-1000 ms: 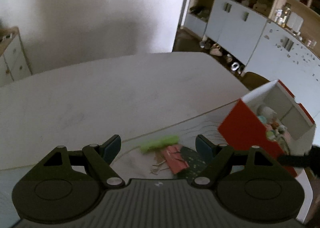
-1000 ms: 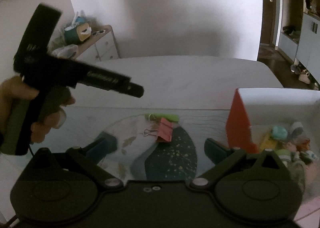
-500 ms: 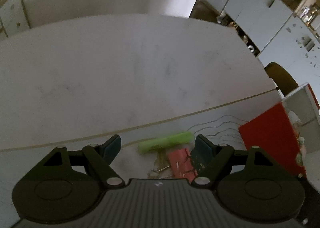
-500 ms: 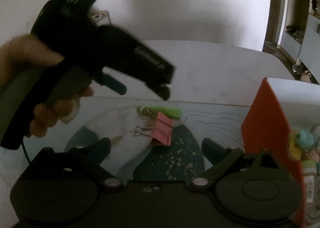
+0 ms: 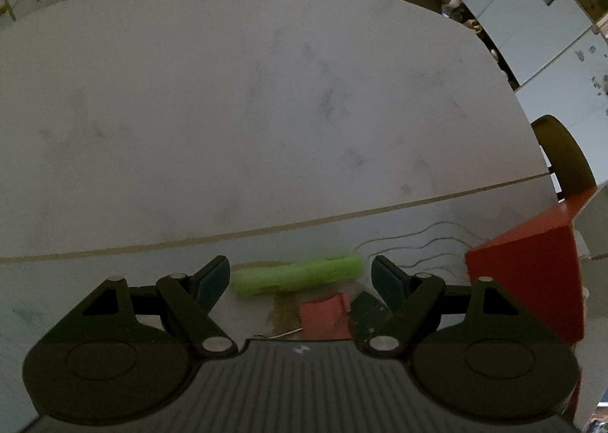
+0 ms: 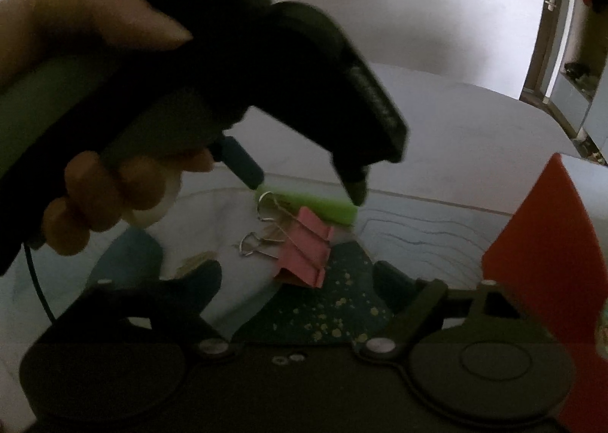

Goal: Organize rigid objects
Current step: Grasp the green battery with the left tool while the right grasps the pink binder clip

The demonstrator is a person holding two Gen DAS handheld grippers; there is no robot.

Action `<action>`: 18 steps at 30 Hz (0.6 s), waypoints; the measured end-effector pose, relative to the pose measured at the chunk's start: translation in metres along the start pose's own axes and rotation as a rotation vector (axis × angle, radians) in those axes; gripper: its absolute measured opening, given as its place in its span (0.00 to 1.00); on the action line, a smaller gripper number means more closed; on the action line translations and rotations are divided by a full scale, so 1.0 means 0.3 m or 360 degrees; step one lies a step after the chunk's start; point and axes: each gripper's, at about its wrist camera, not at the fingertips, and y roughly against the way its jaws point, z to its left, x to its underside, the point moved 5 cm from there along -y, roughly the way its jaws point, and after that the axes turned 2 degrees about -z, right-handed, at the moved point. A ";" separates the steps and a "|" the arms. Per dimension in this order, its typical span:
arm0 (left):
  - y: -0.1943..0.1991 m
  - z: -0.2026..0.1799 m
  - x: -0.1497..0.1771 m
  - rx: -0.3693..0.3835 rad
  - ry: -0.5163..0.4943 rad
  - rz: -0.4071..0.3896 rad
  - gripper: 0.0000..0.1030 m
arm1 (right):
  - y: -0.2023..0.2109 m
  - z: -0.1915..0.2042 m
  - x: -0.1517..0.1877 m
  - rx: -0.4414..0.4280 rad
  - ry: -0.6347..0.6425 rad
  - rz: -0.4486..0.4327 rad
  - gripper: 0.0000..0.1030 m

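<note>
The left gripper is standing open around a blurred, bright green stick at lower centre. The right gripper is closing on nothing, below a pink binder clip lying mid-frame.

No legible text, label, brand or number is found in either view. Pale lettering is seen on the side of the left claw's dark body in the right wrist view, but it is blurred and cannot be read.
</note>
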 end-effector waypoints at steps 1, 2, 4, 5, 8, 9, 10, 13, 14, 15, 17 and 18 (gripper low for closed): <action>-0.006 -0.004 0.000 0.0005 0.0014 0.0014 0.79 | -0.003 0.001 0.001 -0.0002 0.0008 0.0003 0.82; -0.012 -0.006 0.000 -0.0002 0.0022 0.0029 0.79 | -0.006 0.002 0.001 -0.0006 0.0013 0.0005 0.81; -0.023 -0.011 0.000 -0.0025 0.0031 0.0040 0.79 | -0.011 0.001 0.002 -0.0001 0.0021 0.0008 0.79; -0.028 -0.012 0.001 -0.0038 0.0038 0.0045 0.79 | -0.015 0.000 0.002 0.0001 0.0022 0.0010 0.78; -0.038 -0.010 -0.002 -0.0062 0.0079 0.0045 0.80 | -0.027 -0.002 0.004 0.0005 0.0025 0.0022 0.75; -0.040 -0.017 -0.005 -0.0069 0.0105 0.0048 0.80 | -0.032 -0.001 0.005 0.0006 0.0026 0.0023 0.74; -0.041 -0.019 -0.007 -0.0074 0.0109 0.0045 0.80 | -0.039 0.002 0.007 0.0006 0.0026 0.0024 0.73; -0.042 -0.022 -0.009 -0.0087 0.0141 0.0034 0.80 | -0.046 0.007 0.009 0.0010 0.0028 0.0028 0.70; -0.047 -0.028 -0.005 -0.0090 0.0151 0.0029 0.80 | -0.046 0.008 0.009 0.0008 0.0027 0.0031 0.68; -0.050 -0.032 -0.003 -0.0095 0.0160 0.0024 0.80 | -0.048 0.010 0.010 0.0007 0.0028 0.0033 0.67; -0.052 -0.038 0.001 -0.0107 0.0157 0.0016 0.79 | -0.050 0.016 0.012 0.0010 0.0037 0.0035 0.64; -0.052 -0.041 0.004 -0.0113 0.0149 0.0014 0.79 | -0.052 0.020 0.014 0.0009 0.0040 0.0038 0.62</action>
